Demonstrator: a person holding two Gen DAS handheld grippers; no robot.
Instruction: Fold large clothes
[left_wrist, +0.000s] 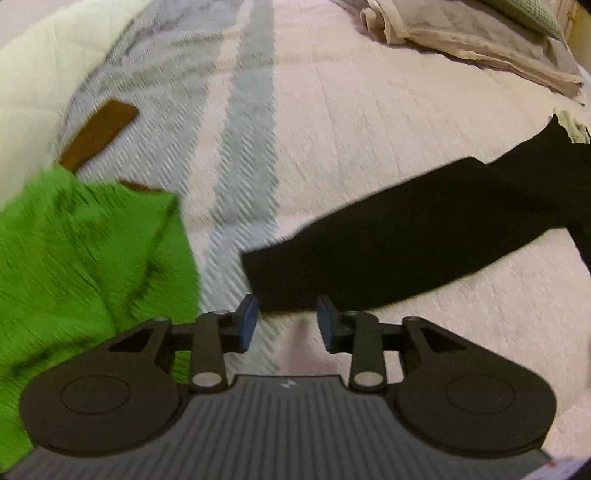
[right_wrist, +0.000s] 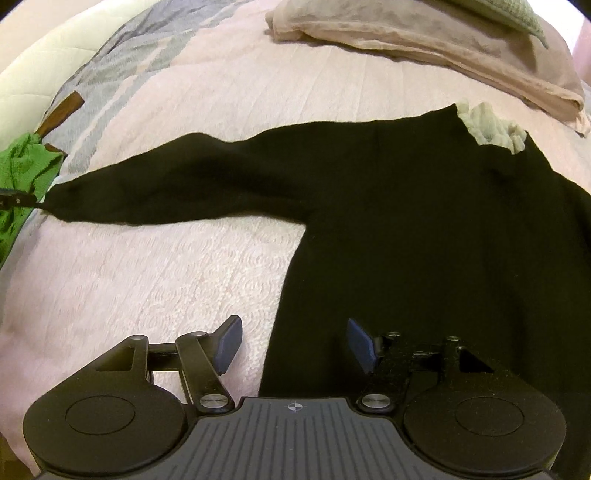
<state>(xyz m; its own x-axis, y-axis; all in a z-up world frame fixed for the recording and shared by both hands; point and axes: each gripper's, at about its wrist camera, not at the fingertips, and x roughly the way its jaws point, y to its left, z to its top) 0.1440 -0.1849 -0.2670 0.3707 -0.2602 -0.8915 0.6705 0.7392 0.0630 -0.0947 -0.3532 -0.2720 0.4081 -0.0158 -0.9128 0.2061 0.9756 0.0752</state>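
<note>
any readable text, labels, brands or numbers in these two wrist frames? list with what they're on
No readable words or numbers in either view.
Small pale mark on the left gripper body: too blurred to read.
Round crosshair sign on the right gripper body: a symbol, no letters.
Pale collar patch on the black sweater: no legible print.
Green cloth and bedspread: no text.

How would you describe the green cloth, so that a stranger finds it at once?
Start from the pink bedspread and follow the black sweater's long sleeve to its end. The green cloth lies crumpled just beyond, on the grey stripes. It is the only bright thing there.
</note>
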